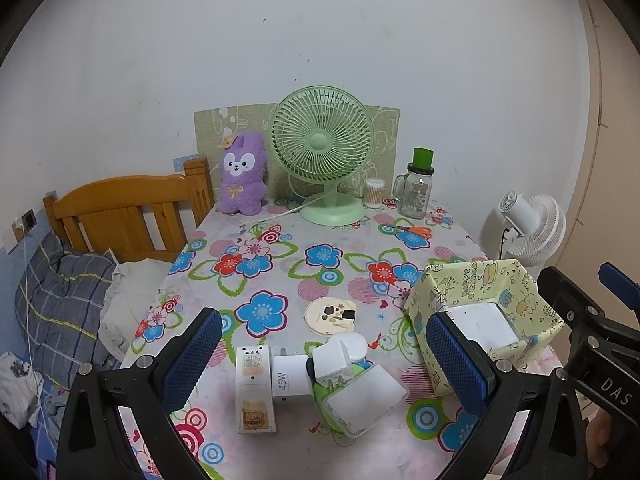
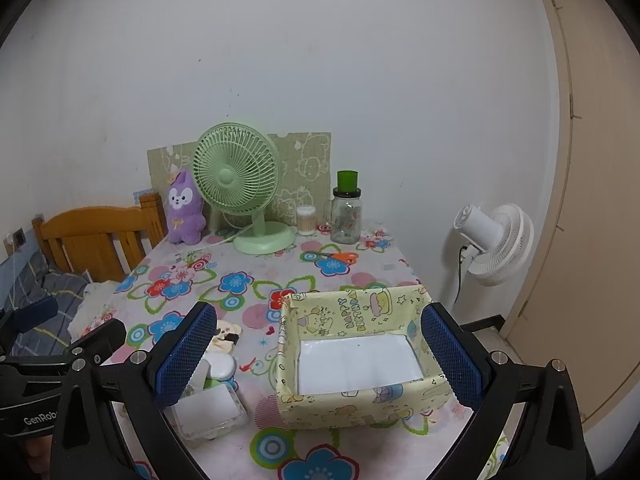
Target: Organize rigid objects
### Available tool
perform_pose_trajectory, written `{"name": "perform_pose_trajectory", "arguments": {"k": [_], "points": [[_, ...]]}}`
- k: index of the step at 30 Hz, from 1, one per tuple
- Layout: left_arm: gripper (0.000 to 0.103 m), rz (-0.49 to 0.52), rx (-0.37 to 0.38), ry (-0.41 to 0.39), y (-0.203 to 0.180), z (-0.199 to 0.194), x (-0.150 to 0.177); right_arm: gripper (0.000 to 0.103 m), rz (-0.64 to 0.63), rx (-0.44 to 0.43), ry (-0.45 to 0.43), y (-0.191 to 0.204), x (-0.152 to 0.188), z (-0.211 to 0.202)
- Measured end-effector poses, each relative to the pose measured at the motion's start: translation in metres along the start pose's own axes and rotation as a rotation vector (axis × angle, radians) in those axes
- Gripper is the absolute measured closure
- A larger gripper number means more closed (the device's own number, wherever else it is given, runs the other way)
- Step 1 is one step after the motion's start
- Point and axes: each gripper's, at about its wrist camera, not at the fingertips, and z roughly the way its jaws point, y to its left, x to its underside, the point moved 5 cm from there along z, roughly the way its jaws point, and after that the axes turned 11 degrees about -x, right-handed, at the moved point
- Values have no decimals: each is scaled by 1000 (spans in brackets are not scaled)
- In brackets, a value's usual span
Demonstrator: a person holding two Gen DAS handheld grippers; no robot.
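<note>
On the floral table several small items lie close together: a long white box with a label (image 1: 256, 388), a white 45W charger (image 1: 290, 380), a white plug cube (image 1: 332, 360), a white oval case (image 2: 220, 365) and a clear flat box (image 1: 362, 398), which also shows in the right wrist view (image 2: 210, 410). A round coaster (image 1: 330, 316) lies behind them. A yellow cartoon-print box (image 2: 360, 360) stands open and holds nothing, to their right. My left gripper (image 1: 324, 364) is open above the small items. My right gripper (image 2: 320, 356) is open and empty, straddling the yellow box.
At the back stand a green desk fan (image 1: 322, 152), a purple plush toy (image 1: 242, 174), a cotton swab jar (image 1: 374, 192) and a glass mug jar (image 1: 418, 190). Orange scissors (image 1: 414, 232) lie near them. A wooden bed headboard (image 1: 128, 212) is at left, a white floor fan (image 2: 496, 244) at right.
</note>
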Motion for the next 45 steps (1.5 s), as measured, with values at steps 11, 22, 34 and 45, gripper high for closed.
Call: {"name": "perform_pose_trajectory", "arguments": {"k": [11,22,34,45], "points": [[0,5,13,-15,-2,-1,2,0,18,5,1,-3,2,1],[0,17,8,-1,-4,6,6,0,25,-9,0,-3,4,4],[0,22,10,41,7,25,15,0,19,-32,22,12,12,25],[0,17,-10,96,32,56,33,0,4,-76,55,45,29,57]]}}
